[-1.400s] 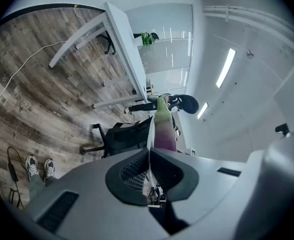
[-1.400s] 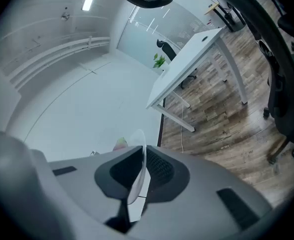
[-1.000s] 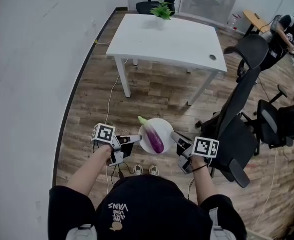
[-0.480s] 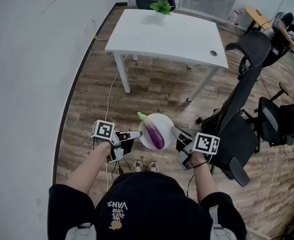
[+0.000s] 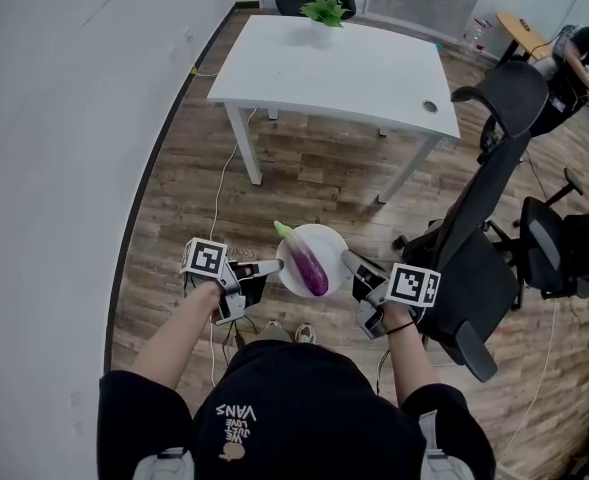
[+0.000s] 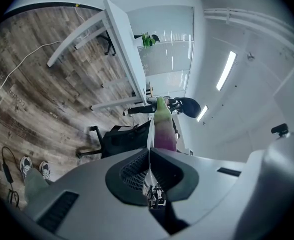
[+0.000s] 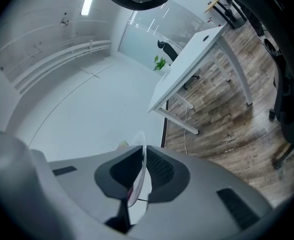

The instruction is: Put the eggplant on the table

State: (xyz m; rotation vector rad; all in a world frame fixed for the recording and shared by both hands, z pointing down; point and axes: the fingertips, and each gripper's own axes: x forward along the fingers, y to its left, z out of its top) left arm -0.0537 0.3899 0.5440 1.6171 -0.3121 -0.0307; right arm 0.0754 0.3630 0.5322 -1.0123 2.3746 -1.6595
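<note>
A purple eggplant (image 5: 308,265) with a green stem lies on a white plate (image 5: 326,240) held in the air above the wooden floor. My left gripper (image 5: 277,265) is shut on the plate's left rim, and my right gripper (image 5: 349,262) is shut on its right rim. In the left gripper view the plate (image 6: 149,143) shows edge-on between the jaws, with the eggplant (image 6: 163,126) beyond it. The right gripper view has the plate (image 7: 140,176) edge-on between its pads too. The white table (image 5: 334,73) stands ahead across the floor.
A potted green plant (image 5: 324,10) sits at the table's far edge. Black office chairs (image 5: 479,258) crowd the right side. A white wall (image 5: 54,148) runs along the left, with a cable (image 5: 219,203) on the floor. A person (image 5: 574,58) sits at the far right.
The table sits slightly closer and lower in the head view; both grippers carry the plate with the eggplant forward, their hold unchanged.
</note>
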